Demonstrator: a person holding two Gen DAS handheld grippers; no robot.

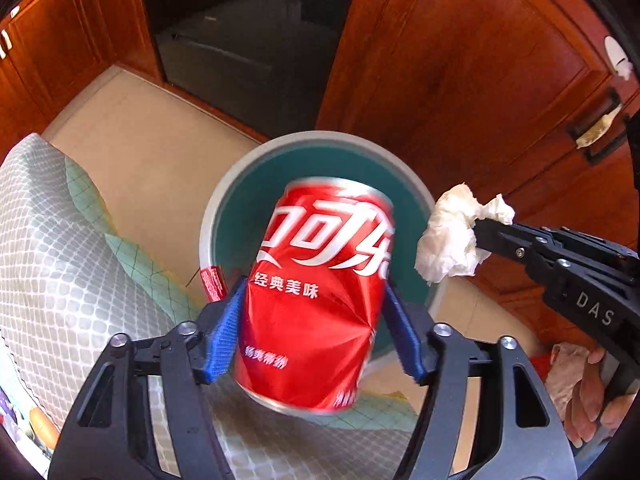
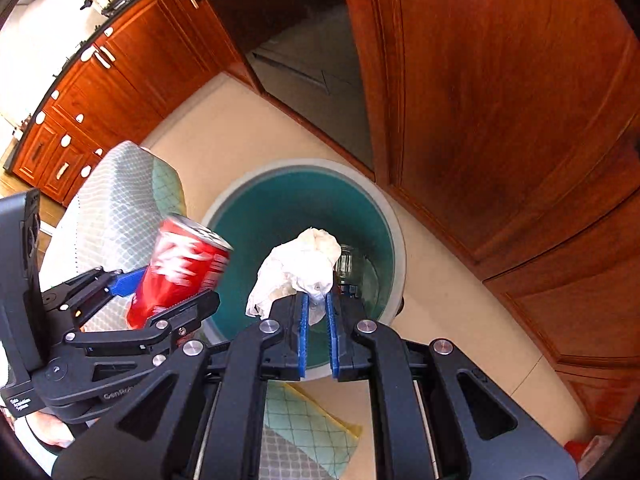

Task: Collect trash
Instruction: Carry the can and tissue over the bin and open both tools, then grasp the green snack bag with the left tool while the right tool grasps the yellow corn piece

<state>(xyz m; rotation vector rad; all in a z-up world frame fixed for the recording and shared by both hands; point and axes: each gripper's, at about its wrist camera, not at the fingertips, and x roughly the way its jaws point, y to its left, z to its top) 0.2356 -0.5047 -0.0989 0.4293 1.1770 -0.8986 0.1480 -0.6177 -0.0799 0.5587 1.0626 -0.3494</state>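
My left gripper [image 1: 314, 316] is shut on a dented red cola can [image 1: 320, 288], held over the rim of a round bin with a teal inside [image 1: 320, 160]. The can also shows in the right wrist view [image 2: 180, 272], blurred, at the bin's left edge. My right gripper [image 2: 316, 304] is shut on a crumpled white tissue [image 2: 296, 268], held above the bin's opening [image 2: 280, 208]. In the left wrist view the tissue [image 1: 452, 236] hangs at the bin's right rim, pinched by the right gripper [image 1: 484, 224].
A chequered cloth-covered surface [image 1: 52, 248] lies left of the bin. Red-brown wooden cabinets [image 1: 480, 60] stand behind and to the right. Beige floor tiles [image 2: 460, 320] surround the bin. A glass jar [image 2: 348, 260] lies inside the bin.
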